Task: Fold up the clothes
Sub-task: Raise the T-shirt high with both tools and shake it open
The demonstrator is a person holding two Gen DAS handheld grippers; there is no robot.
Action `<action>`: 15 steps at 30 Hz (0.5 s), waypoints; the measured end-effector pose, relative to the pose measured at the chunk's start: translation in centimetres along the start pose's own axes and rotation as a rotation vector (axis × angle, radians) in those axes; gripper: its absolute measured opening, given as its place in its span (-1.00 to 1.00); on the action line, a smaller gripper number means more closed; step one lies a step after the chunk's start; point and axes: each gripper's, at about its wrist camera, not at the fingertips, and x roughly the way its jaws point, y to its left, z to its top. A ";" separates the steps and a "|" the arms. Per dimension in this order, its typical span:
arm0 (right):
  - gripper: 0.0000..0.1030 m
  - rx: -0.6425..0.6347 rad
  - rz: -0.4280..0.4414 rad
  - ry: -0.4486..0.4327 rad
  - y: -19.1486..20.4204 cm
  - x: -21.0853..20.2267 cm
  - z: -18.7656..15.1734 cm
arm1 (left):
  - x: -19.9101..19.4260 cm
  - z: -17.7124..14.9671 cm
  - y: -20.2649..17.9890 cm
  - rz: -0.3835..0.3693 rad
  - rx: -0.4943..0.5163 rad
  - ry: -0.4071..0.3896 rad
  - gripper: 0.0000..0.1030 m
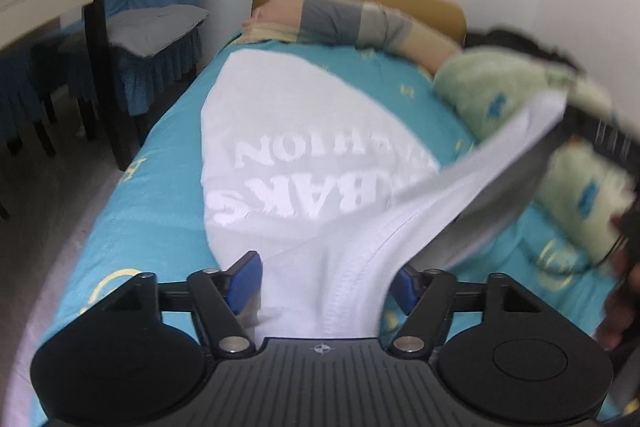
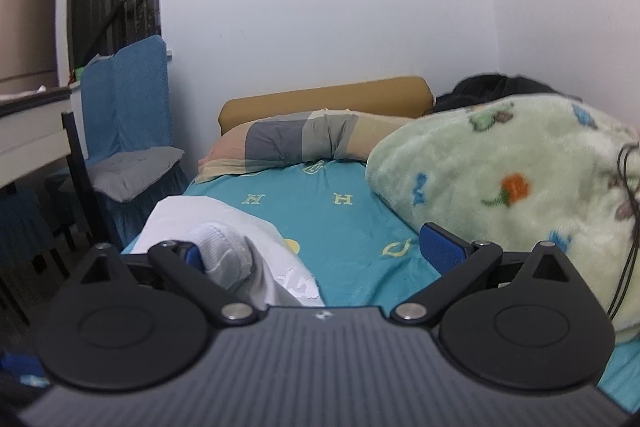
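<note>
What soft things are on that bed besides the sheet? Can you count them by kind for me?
White T-shirt: 1
Patchwork pillow: 1
Green fleece blanket: 1
Total: 3

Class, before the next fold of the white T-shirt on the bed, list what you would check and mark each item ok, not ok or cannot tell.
1. White T-shirt body lies flat on the blue bedsheet: ok.
2. Left gripper has shirt fabric between its fingers: ok; firmly pinched: cannot tell.
3. Right gripper is closed on cloth: not ok; jaws wide, fabric touches only the left finger.
4. Raised shirt edge is free of the green blanket: cannot tell, blurred.
5. Pillow lies beyond the shirt: ok.
</note>
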 end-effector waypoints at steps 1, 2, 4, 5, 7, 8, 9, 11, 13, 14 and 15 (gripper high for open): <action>1.00 0.004 -0.009 -0.005 -0.1 0.0 0.0 | 0.3 -0.2 -0.4 0.042 0.028 0.008 0.41; 1.00 0.008 -0.019 -0.010 -0.1 0.1 0.0 | 0.5 -0.2 -0.4 0.105 0.035 0.011 0.43; 1.00 0.015 -0.037 -0.020 -0.2 0.2 0.0 | 0.8 -0.2 0.2 0.209 0.018 0.008 0.53; 1.00 0.019 -0.046 -0.025 -0.3 0.2 0.0 | 0.6 0.0 1.0 0.228 -0.020 0.000 0.59; 1.00 0.022 -0.083 -0.047 -0.7 0.2 0.0 | 0.0 0.4 2.6 0.244 -0.112 -0.035 0.68; 1.00 0.020 -0.098 -0.061 -0.9 0.3 -0.1 | -0.4 0.5 3.4 0.244 -0.156 -0.057 0.77; 1.00 0.005 -0.108 -0.055 -1.0 0.5 -0.3 | -0.8 0.7 4.1 0.244 -0.200 -0.079 0.80; 1.00 -0.027 -0.126 -0.041 -1.0 0.9 -0.8 | -1.5 1.2 5.1 0.265 -0.244 -0.127 0.82; 1.00 -0.076 -0.134 -0.003 -0.7 1.1 -1.6 | -2.3 1.9 5.6 0.314 -0.244 -0.167 0.83; 1.00 -0.096 -0.138 0.015 -0.5 1.1 -1.8 | -3.2 2.5 5.6 0.318 -0.246 -0.194 0.83; 1.00 -0.109 -0.139 0.001 -0.2 0.5 -1.2 | -4.2 3.1 5.7 0.318 -0.249 -0.221 0.83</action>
